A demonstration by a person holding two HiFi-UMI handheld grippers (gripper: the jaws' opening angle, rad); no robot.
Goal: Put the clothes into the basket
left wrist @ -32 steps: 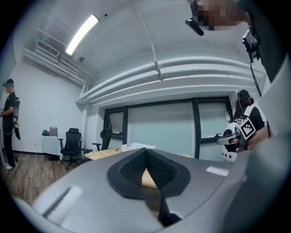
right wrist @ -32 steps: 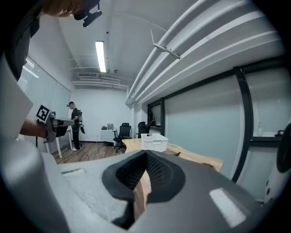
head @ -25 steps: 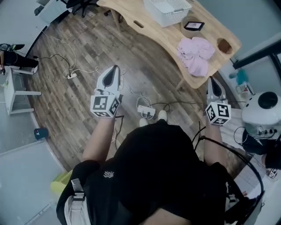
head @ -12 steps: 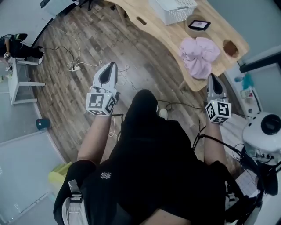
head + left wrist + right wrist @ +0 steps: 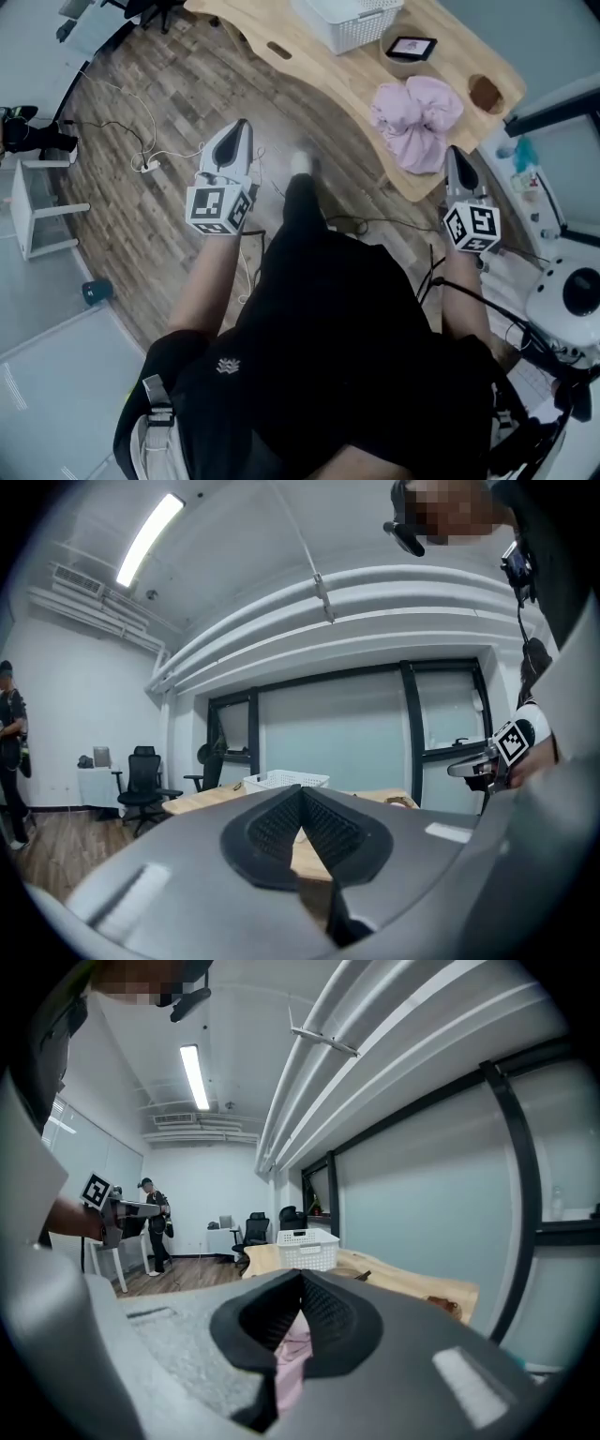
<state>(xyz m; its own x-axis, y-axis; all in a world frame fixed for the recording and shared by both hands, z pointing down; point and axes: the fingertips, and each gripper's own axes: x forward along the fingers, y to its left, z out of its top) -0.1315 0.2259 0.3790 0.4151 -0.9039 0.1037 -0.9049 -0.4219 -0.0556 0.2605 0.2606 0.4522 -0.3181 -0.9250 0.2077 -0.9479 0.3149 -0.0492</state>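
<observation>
Lying crumpled on the wooden table (image 5: 314,67) at the upper right of the head view, the pink clothes (image 5: 417,111) are near the white basket (image 5: 339,28) at the top edge. Our left gripper (image 5: 242,131) and right gripper (image 5: 454,159) have their jaws pressed together, empty. We judge the fabric light, soft and floppy, so it is best pinched at a raised fold.
</observation>
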